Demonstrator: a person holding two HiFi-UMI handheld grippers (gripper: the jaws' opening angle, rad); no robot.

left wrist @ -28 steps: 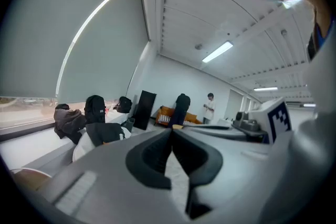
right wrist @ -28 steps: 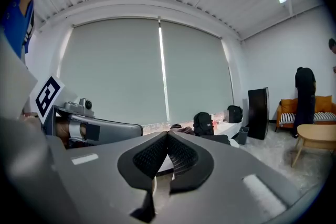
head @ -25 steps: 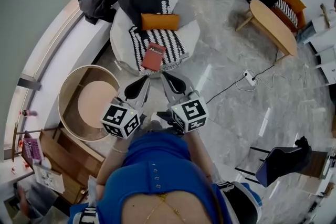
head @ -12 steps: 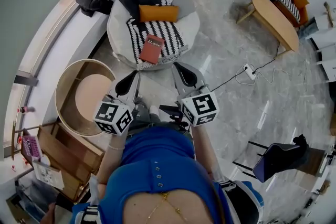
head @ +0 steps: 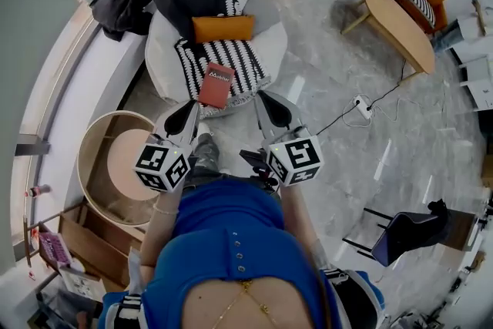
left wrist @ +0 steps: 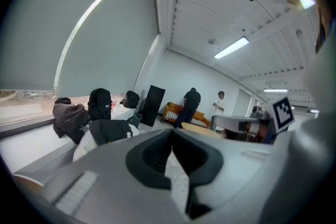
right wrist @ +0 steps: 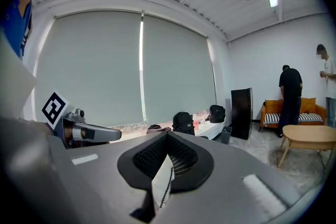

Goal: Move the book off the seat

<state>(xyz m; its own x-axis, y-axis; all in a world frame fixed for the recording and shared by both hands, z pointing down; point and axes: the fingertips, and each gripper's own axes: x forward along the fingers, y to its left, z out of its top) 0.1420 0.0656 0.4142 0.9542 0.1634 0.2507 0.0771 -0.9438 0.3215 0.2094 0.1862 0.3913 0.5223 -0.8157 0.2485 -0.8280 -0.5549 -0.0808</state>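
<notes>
Grippers first: left gripper (head: 187, 110) and right gripper (head: 263, 100) are both closed on nothing, jaws pressed together in each gripper view, held side by side just short of the seat (head: 158, 62). Book (head: 216, 84) lies flat on the striped blanket (head: 250, 62) at the seat's near edge, ahead of the gap between the grippers and closer to the left one. Red cover, slim; I judge it light and stiff, the cover possibly slick. The blanket beneath looks soft, so a jaw should press down and slip under the near short edge. I'd open up, then pinch that edge across covers and pages. Orange cushion (head: 223, 28) and dark clothing (head: 196, 0) sit behind, apart from the book.
</notes>
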